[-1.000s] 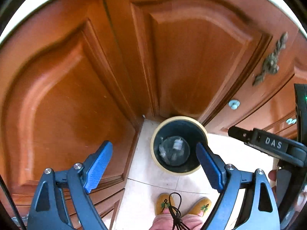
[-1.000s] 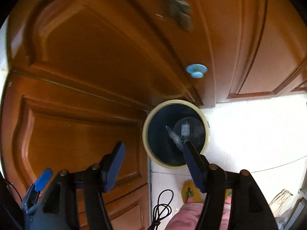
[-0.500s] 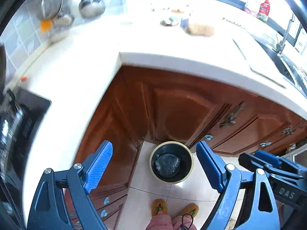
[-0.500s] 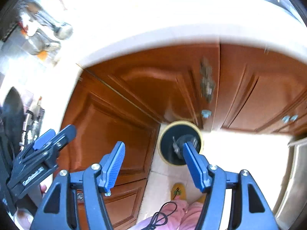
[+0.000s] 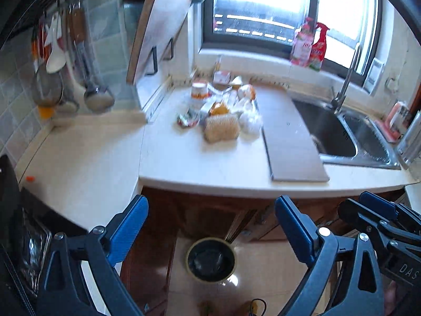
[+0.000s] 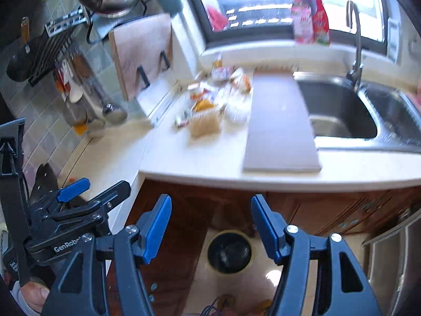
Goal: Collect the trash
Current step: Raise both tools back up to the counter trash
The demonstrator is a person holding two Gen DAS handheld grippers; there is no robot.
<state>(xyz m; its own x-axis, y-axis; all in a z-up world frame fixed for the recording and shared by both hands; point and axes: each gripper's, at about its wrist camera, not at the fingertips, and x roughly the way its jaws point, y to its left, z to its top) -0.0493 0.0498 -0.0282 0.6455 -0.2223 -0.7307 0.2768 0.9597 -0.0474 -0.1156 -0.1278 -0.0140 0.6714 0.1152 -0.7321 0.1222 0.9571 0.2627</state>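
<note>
Both views look down over the white bench (image 5: 184,163). Landmark: the bin (image 5: 210,259) on the floor, against the wooden cabinet doors (image 6: 329,210).

Left tool (image 5: 211,227): jaws wide and opening, nothing between them; it sits above the bin. Right tool (image 6: 210,226): jaws apart, empty, also above the bin.

Bin holds something clear and crumpled, blurred.

Trash pile (image 5: 223,110), wrappers and bags with detail lost to blur, lies on the bench well beyond the bin, above it in both views. A grey board (image 5: 289,142) lies beside the pile, with the steel sink (image 5: 339,131) on the board's far side.
</note>
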